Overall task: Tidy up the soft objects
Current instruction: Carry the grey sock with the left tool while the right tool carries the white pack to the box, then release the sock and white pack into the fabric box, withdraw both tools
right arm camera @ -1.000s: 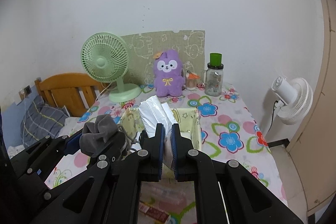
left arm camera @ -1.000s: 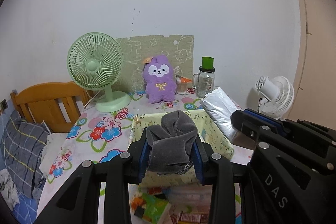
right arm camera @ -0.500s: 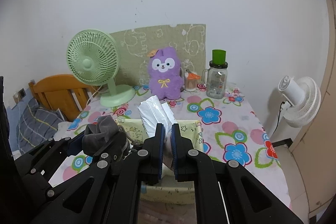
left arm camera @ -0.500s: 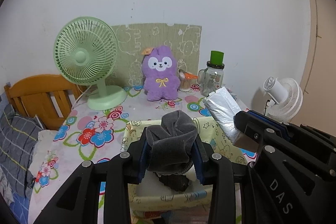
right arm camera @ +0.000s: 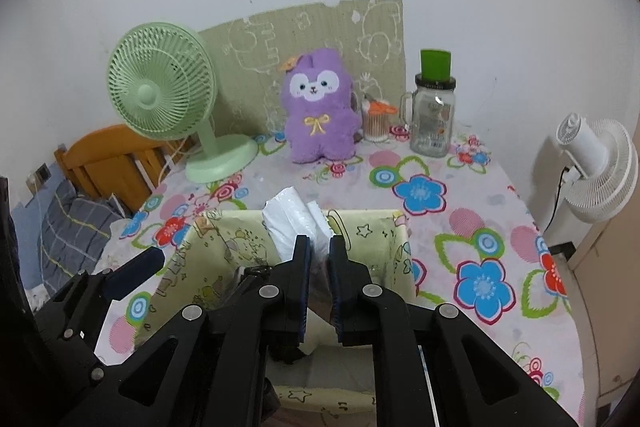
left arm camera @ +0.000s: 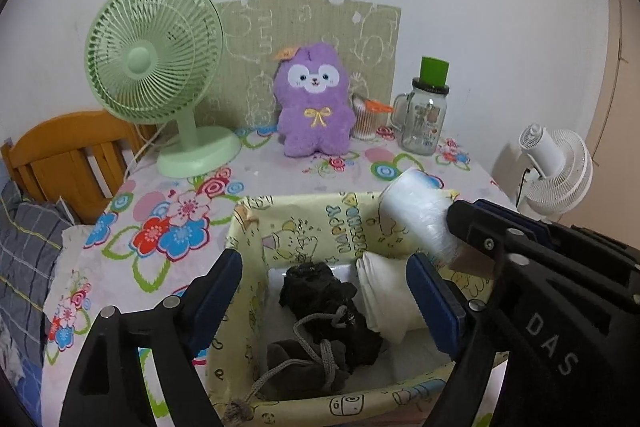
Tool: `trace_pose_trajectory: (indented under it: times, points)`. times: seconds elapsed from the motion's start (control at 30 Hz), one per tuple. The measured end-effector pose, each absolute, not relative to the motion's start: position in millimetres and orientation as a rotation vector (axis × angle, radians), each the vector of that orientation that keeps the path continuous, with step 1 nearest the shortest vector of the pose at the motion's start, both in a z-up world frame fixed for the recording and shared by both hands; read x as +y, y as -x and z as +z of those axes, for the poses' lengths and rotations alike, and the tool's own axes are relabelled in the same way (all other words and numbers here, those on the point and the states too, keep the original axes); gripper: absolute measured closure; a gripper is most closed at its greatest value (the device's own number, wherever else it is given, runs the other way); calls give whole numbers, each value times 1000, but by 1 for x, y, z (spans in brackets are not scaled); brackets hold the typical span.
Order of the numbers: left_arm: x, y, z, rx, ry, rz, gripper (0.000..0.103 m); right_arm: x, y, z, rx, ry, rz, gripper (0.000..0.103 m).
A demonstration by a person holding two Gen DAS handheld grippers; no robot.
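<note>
Both grippers hang over a yellow printed fabric box [left arm camera: 320,227] that stands on the flower-patterned surface [left arm camera: 280,179]. The left gripper [left arm camera: 324,291] has its jaws spread wide and opening further, with nothing pressed between the blue pads. Directly below it, inside the box, lies a grey drawstring pouch [left arm camera: 304,367] against a crumpled black cloth [left arm camera: 328,303], and beside them a rolled white cloth [left arm camera: 388,299] rests against the box's right wall.

The right gripper [right arm camera: 319,259] pinches a white plastic-wrapped pack [right arm camera: 296,223]; its jaws are just beginning to open, though the pads seem to press on the wrapping, as far as the narrow gap lets me judge. The pack sticks up above the box's far rim, tilted away from the camera.

At the back of the surface, well apart from the box, a purple plush toy [left arm camera: 312,103] sits upright against a green printed board [left arm camera: 312,39]. A green desk fan [left arm camera: 156,67] stands to its left, a cotton-swab holder [left arm camera: 366,119] and a glass jar with a green lid [left arm camera: 426,115] to its right. A white fan [left arm camera: 556,163] stands off the surface on the right.
</note>
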State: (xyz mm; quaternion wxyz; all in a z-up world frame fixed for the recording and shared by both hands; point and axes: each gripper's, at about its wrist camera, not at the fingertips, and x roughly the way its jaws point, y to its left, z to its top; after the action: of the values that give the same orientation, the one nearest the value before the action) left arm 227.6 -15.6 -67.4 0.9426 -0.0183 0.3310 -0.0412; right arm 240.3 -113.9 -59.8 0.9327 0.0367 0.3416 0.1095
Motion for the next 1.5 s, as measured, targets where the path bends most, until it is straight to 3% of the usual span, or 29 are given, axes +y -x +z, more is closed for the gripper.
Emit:
trace_pose_trajectory:
  times: [0.03,0.07,0.1,0.17,0.37,0.8,1.5]
  points:
    - [-15,-228,-69,677,39,-87,17,-113,-243,-62,708,-74,215,83]
    - [-15,-228,-70,679,42,-90,17,-114,-244,-64,716,-75,210,73]
    - [-15,-229,-70,681,44,-93,17,-114,-244,-66,720,-80,207,55]
    - [-14,-230,-71,683,47,-97,15,-116,-243,-66,707,-82,199,33]
    - [-14,-225,-63,667,49,-80,0,-116,-239,-60,689,-58,175,11]
    - [-19,-187,-28,596,44,-86,0,-123,-194,-23,590,-49,138,0]
    - [-26,-106,12,493,16,-60,0,-133,-104,20,482,-56,121,0]
